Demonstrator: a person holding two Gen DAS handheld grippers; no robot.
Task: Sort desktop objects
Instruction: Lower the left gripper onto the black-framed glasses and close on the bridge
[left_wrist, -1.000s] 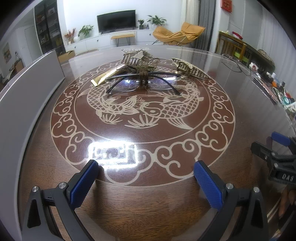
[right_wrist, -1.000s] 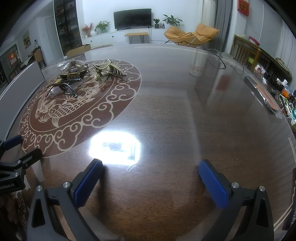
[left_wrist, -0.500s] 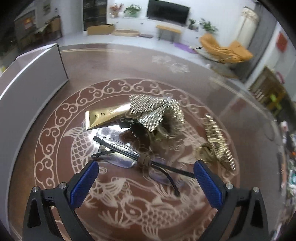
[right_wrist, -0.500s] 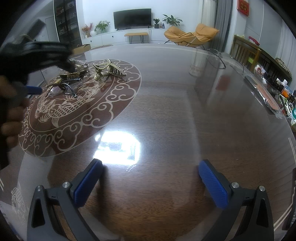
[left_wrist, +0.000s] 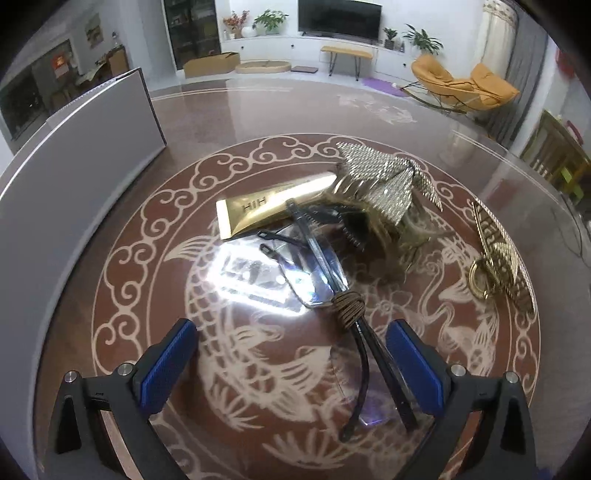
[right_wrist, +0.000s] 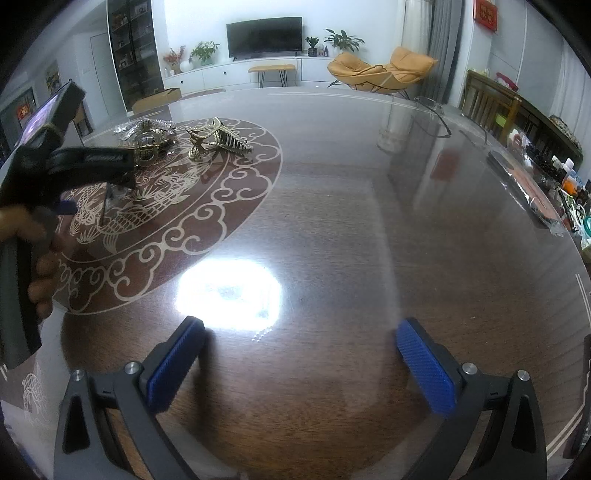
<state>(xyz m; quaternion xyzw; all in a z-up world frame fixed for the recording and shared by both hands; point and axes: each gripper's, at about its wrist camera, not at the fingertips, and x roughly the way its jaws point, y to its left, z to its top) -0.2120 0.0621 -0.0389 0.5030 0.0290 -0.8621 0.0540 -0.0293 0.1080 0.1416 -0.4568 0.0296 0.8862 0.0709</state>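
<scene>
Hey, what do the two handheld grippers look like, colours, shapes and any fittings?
Both match. The left gripper and right gripper each have two angled black plastic fingers with triangular cut-outs, silver screw heads at the joints, and ribbed blue pads on the inner faces. From the right wrist view, the left one has a black pistol-style handle with a blue trigger. No sleeves or cables show.

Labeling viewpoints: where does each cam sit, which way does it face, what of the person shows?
Left wrist: on the left gripper, tilted down over the glasses, gold tube and hair clips; only its open blue fingers show.
Right wrist: on the right gripper, low over bare table; open fingers, plus the left gripper and hand.
Shared: gold hair clip, TV, orange chair.
</scene>
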